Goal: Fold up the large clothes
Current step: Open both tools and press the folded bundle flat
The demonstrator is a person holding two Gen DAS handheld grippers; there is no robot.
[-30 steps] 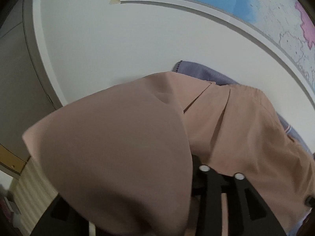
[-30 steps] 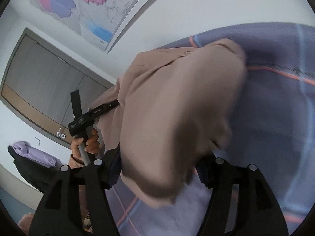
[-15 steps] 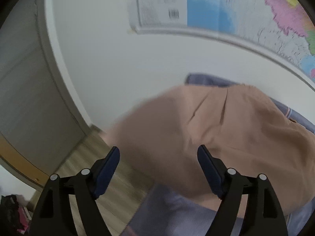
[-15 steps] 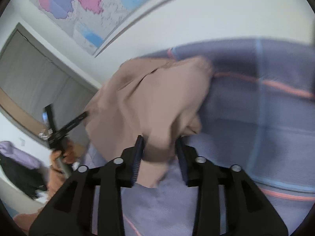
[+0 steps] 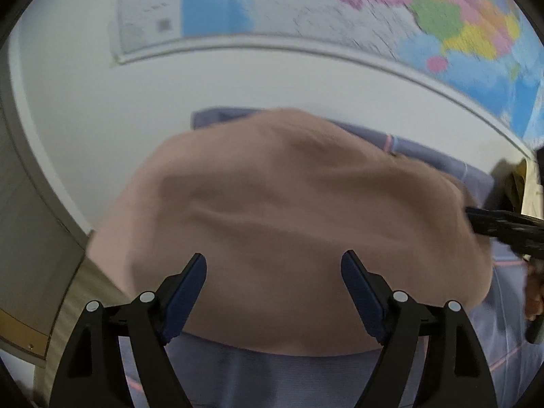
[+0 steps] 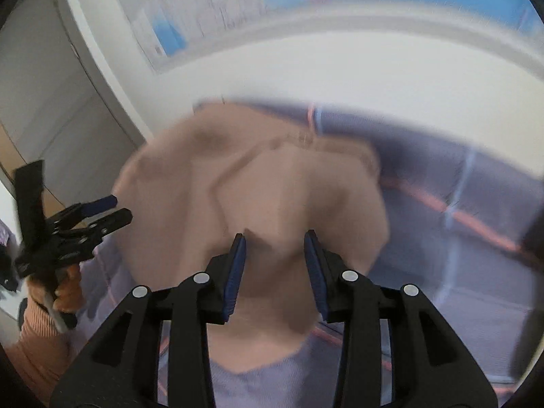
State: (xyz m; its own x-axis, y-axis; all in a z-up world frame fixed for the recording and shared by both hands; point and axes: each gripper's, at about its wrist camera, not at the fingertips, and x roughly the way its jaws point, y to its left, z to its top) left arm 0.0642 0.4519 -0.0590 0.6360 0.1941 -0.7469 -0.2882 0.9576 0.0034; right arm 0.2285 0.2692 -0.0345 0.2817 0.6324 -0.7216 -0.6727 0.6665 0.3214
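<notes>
A tan garment [image 5: 289, 210] lies folded in a heap on a purple checked sheet [image 5: 272, 374]. My left gripper [image 5: 273, 261] is open and empty, its fingers just above the garment's near edge. In the right wrist view the same garment [image 6: 272, 187] lies ahead, blurred. My right gripper [image 6: 275, 238] is open with its fingers partly apart over the garment's near fold, holding nothing. The left gripper [image 6: 112, 209] also shows at the left of the right wrist view, held in a hand.
A white wall with a coloured map [image 5: 374, 10] rises behind the sheet. A grey door and frame [image 6: 51, 102] stand to the left, with wood floor [image 5: 78, 292] below. The other gripper's black body [image 5: 503, 227] enters at the right edge.
Both grippers have let go of the garment and opened. It has dropped onto the sheet, and both grippers have pulled back from it.
</notes>
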